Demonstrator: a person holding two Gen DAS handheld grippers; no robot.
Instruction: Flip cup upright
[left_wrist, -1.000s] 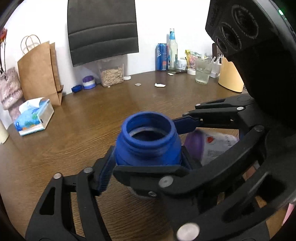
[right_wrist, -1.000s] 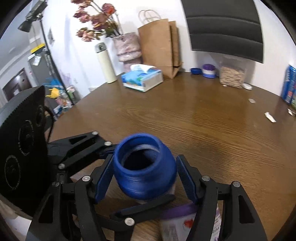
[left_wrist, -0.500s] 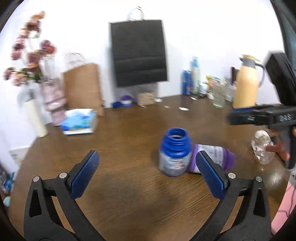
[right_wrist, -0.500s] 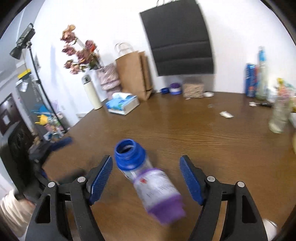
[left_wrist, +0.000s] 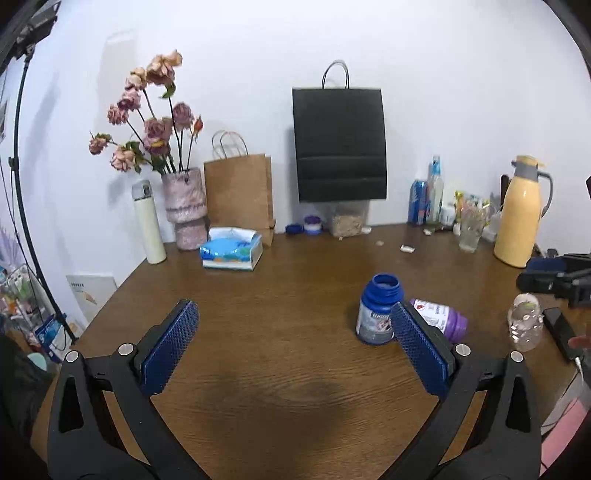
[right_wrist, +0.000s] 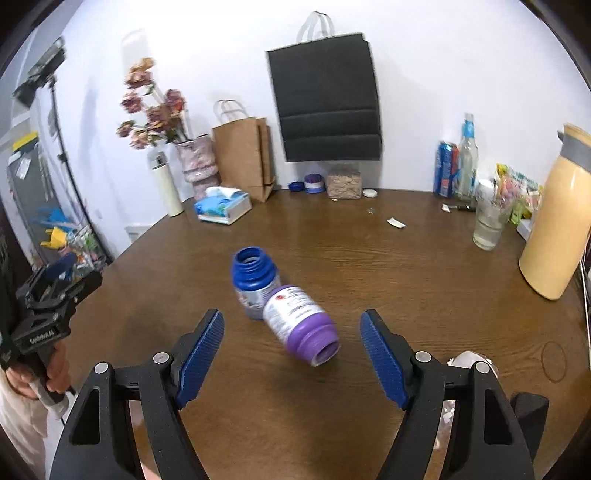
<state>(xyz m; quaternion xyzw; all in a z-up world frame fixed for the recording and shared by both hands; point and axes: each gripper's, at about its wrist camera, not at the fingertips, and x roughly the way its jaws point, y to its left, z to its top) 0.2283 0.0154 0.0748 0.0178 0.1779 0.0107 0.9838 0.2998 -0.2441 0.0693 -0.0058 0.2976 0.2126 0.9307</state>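
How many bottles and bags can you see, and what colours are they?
Blue bottle, standing: 1
Purple bottle, lying down: 1
Brown paper bag: 1
Black paper bag: 1
Total: 4

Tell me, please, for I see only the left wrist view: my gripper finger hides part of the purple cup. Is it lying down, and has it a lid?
Observer: In the right wrist view the purple cup lies on its side with no lid; its open mouth faces that camera.
Operator: Does it touch the blue cup?
Observer: Its base seems to rest against the upright blue cup.
Operator: Is the right gripper open?
Observer: Yes, the right gripper is open and holds nothing.
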